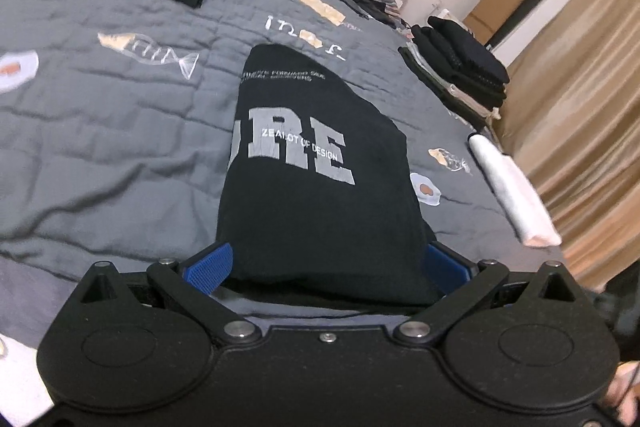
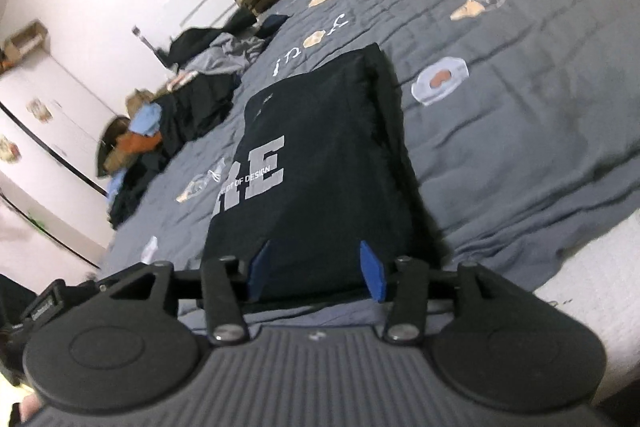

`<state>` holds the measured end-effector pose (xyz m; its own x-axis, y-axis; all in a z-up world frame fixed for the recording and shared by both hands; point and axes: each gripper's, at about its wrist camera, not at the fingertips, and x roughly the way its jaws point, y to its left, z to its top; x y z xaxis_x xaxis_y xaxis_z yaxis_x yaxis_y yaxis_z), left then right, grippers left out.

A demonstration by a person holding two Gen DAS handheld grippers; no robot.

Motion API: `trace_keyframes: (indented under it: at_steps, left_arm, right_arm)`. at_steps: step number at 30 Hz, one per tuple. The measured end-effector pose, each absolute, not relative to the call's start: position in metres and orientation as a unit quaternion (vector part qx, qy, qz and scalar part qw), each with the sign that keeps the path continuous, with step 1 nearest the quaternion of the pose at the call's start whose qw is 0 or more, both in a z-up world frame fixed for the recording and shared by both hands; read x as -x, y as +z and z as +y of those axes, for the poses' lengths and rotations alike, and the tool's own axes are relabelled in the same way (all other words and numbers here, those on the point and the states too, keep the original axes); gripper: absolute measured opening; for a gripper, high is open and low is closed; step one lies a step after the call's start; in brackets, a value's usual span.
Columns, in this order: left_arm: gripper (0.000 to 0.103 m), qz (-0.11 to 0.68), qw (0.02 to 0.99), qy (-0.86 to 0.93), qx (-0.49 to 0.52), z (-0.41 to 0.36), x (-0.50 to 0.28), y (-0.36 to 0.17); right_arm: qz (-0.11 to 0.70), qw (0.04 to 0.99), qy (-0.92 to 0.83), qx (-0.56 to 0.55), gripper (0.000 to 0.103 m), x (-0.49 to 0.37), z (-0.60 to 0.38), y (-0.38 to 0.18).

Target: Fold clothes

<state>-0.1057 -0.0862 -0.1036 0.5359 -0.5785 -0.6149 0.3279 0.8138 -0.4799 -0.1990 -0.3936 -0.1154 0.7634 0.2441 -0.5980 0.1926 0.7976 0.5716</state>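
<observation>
Your left gripper [image 1: 326, 267] has its blue fingers [image 1: 210, 267] spread wide around the near edge of the folded black T-shirt [image 1: 312, 163]; whether the pads press it is hard to judge. Your right gripper [image 2: 316, 273] also stands spread, its fingers [image 2: 372, 275] over the same shirt's edge without pinching. The shirt lies on the grey bed quilt [image 1: 100, 131], a folded stack [image 1: 460, 71] near the curtain.

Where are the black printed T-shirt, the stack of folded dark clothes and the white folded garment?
black printed T-shirt [image 1: 320, 195], left wrist view, front below the lettering
stack of folded dark clothes [image 1: 464, 67], left wrist view, top garment
white folded garment [image 1: 516, 187], left wrist view, middle
</observation>
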Motion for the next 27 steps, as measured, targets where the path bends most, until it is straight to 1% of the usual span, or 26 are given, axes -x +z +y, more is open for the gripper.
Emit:
trace_keyframes:
  at_steps: [4,11,19,27]
  left_arm:
    - [0.103,0.391,0.877,-0.249,0.124,-0.091,0.108,-0.091]
    - [0.103,0.382,0.889,-0.238,0.08,-0.098,0.107,-0.068]
    - [0.103,0.382,0.895,-0.225,0.047,-0.087,0.119,-0.044]
    - [0.103,0.382,0.898,-0.217,0.02,-0.082,0.125,-0.014]
  right_arm:
    - [0.358,0.894,-0.008,-0.269,0.054,0.199,-0.38,-0.098]
    - [0.374,0.892,-0.033,-0.251,0.055,0.201,-0.377,-0.084]
    - [0.392,0.903,-0.065,-0.164,0.055,0.199,-0.357,-0.05]
    - [0.385,0.91,-0.05,-0.148,0.055,0.201,-0.341,-0.022]
